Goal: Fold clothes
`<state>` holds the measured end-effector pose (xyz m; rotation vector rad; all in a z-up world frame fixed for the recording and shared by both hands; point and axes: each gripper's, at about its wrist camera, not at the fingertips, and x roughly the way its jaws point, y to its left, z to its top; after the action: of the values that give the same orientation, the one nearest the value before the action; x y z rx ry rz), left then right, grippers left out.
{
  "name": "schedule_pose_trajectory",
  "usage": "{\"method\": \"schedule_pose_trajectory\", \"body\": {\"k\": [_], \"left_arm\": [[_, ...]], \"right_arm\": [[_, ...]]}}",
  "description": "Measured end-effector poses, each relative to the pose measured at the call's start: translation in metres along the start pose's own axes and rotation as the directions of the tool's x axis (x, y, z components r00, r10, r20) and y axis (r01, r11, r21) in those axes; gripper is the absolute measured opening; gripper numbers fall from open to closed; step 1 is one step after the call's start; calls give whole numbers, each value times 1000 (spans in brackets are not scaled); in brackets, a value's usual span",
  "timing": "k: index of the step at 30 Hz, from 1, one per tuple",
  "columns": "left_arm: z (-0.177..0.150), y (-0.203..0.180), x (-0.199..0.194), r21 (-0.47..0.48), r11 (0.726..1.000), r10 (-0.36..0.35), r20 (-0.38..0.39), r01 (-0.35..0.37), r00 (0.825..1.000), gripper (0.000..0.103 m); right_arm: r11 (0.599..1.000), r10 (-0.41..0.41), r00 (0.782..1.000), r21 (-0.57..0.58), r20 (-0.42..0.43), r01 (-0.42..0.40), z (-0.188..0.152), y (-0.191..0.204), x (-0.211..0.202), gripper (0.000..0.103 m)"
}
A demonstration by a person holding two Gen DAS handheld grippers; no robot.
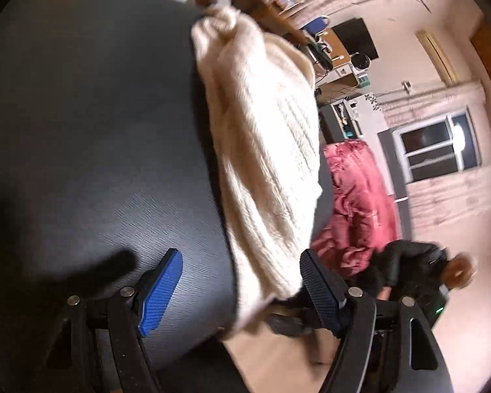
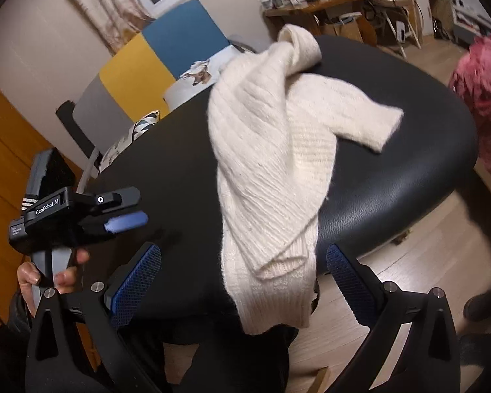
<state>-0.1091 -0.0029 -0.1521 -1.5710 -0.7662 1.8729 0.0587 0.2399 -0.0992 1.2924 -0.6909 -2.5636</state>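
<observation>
While the sweater is lying bunched like this, the folding is looking barely begun.

Sweater: a cream knit sweater (image 2: 265, 163) is sprawling in a rumpled strip across the black table (image 2: 392, 190), its ribbed hem (image 2: 278, 294) hanging over the near edge and one sleeve (image 2: 363, 121) sticking out sideways on the tabletop; the far end is twisting into a knot-like bundle.

Right gripper: the right gripper (image 2: 244, 281) is spreading its blue-padded fingers wide on either side of the dangling hem, gripping nothing.

Left gripper: the left gripper (image 1: 242, 285) is also gaping wide, empty, with the sweater's edge drooping between its fingers but not pinched. From the right wrist view it is hovering off to the side over the table, a hand (image 2: 45, 278) clutching its handle.

Progress: nothing is looking neatly folded; spreading flat, tucking the sleeve and doubling the body are all seeming still to do.

Surroundings: a pink garment (image 1: 356, 203) is waiting beyond the table, and a multicoloured chair (image 2: 154, 65) is standing behind.
</observation>
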Motion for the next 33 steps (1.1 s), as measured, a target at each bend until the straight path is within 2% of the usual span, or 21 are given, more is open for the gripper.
{"method": "schedule_pose_trajectory", "body": {"k": [5, 8, 10, 11, 12, 16, 22, 28, 29, 30, 33], "left_arm": [[5, 13, 25, -122, 989, -96, -76, 86, 993, 67], [5, 14, 40, -153, 984, -106, -93, 91, 990, 61], [3, 14, 48, -153, 984, -110, -98, 95, 989, 46], [2, 15, 52, -155, 984, -106, -104, 89, 989, 34], [1, 17, 55, -163, 983, -100, -114, 80, 988, 30], [-7, 31, 67, -217, 975, -79, -138, 47, 987, 30], [-3, 36, 76, -214, 977, -13, -129, -15, 992, 29], [-5, 25, 83, -165, 981, 82, -139, -105, 987, 23], [-5, 23, 86, -168, 979, 93, -139, -116, 986, 19], [-5, 21, 89, -173, 977, 103, -139, -126, 985, 13], [-6, 28, 89, -186, 974, 101, -145, -127, 984, 12]], "right_arm": [[999, -26, 999, 48, 28, 25, 0, -13, -6, 103], [998, -35, 999, 61, 29, 34, 2, -19, -8, 103], [996, -53, 998, 71, 27, 51, 2, -22, -8, 103], [995, -65, 998, 71, 23, 63, 2, -23, -7, 103], [995, -77, 997, 71, 22, 75, 1, -24, -6, 103], [993, -97, 995, 76, 26, 94, 2, -26, -6, 103], [990, -124, 992, 74, 32, 121, 2, -26, -8, 103], [987, -136, 990, 88, 34, 133, 3, -29, -10, 103], [986, -140, 990, 92, 36, 136, 3, -30, -11, 103], [985, -145, 989, 95, 39, 141, 4, -30, -12, 103], [983, -157, 986, 106, 49, 151, 5, -32, -14, 103]]}}
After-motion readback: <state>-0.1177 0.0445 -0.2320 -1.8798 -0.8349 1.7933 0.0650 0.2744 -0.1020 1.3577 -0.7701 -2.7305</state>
